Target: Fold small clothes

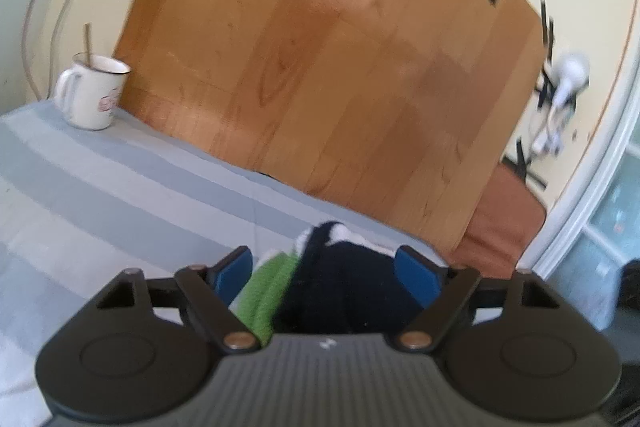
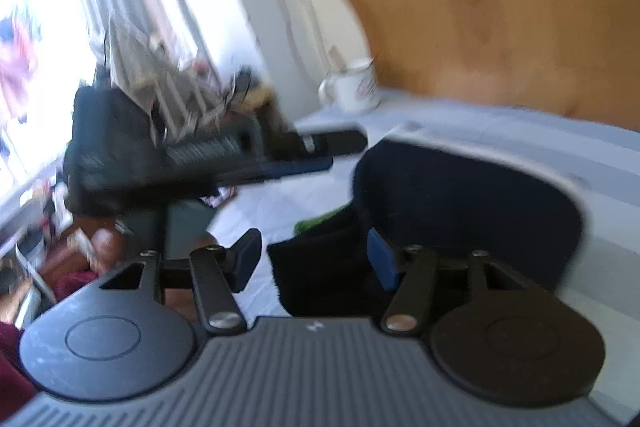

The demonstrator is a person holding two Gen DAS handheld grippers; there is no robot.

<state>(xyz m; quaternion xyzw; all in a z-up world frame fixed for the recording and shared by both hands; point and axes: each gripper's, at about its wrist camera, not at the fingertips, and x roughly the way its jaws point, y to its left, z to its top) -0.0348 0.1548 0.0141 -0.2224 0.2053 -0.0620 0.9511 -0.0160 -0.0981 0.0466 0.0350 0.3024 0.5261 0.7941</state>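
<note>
A small dark navy garment (image 1: 344,287) with green (image 1: 268,291) and white (image 1: 340,233) parts lies on the grey striped cloth (image 1: 100,187). My left gripper (image 1: 326,267) is open with the garment between its blue pads. In the right wrist view the navy garment (image 2: 460,203) lies spread, with a green bit (image 2: 320,221) at its left. My right gripper (image 2: 316,259) is open over the garment's near edge. The left gripper (image 2: 224,155) also shows there, above and left of the garment. Both views are blurred.
A white enamel mug (image 1: 90,93) with a stick in it stands at the far left of the cloth, also in the right wrist view (image 2: 354,85). A wooden board (image 1: 320,67) rises behind the cloth. Clutter and a window (image 2: 40,27) lie to the left.
</note>
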